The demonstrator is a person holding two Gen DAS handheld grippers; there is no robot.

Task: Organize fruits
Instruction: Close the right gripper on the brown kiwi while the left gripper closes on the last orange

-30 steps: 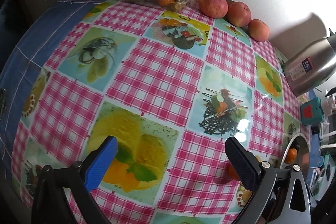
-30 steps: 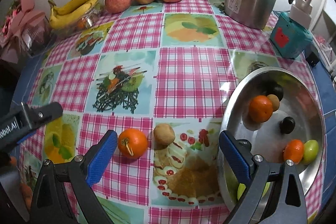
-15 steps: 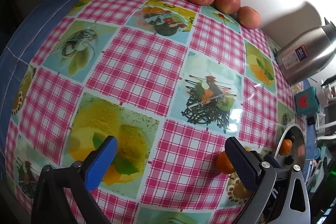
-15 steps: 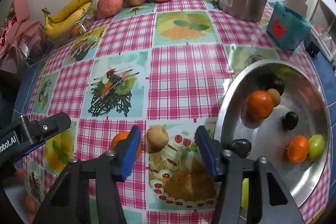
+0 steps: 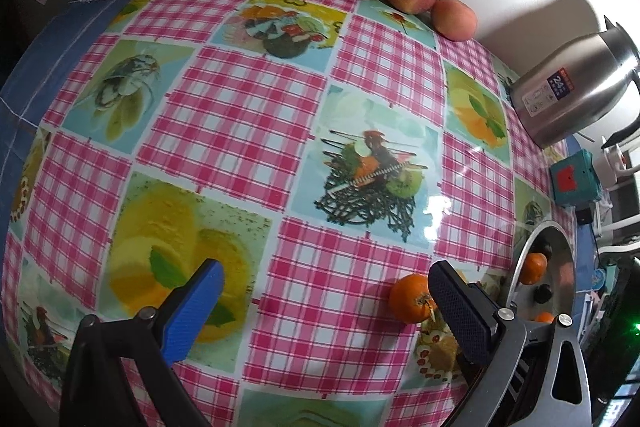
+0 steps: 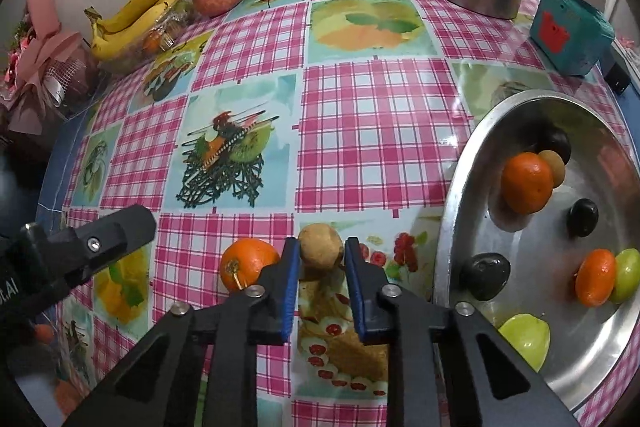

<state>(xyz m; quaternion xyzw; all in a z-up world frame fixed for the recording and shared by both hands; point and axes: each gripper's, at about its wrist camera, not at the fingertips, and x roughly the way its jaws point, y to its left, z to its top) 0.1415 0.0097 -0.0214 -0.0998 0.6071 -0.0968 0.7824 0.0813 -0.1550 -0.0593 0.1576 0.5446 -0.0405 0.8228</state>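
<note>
Our right gripper has just been closing its jaws and now clamps a small brown fruit on the tabletop, at nine o'clock of the metal bowl. The bowl holds two oranges, two green fruits and dark ones. Our left gripper stands with jaws apart, an orange beside it.
</note>
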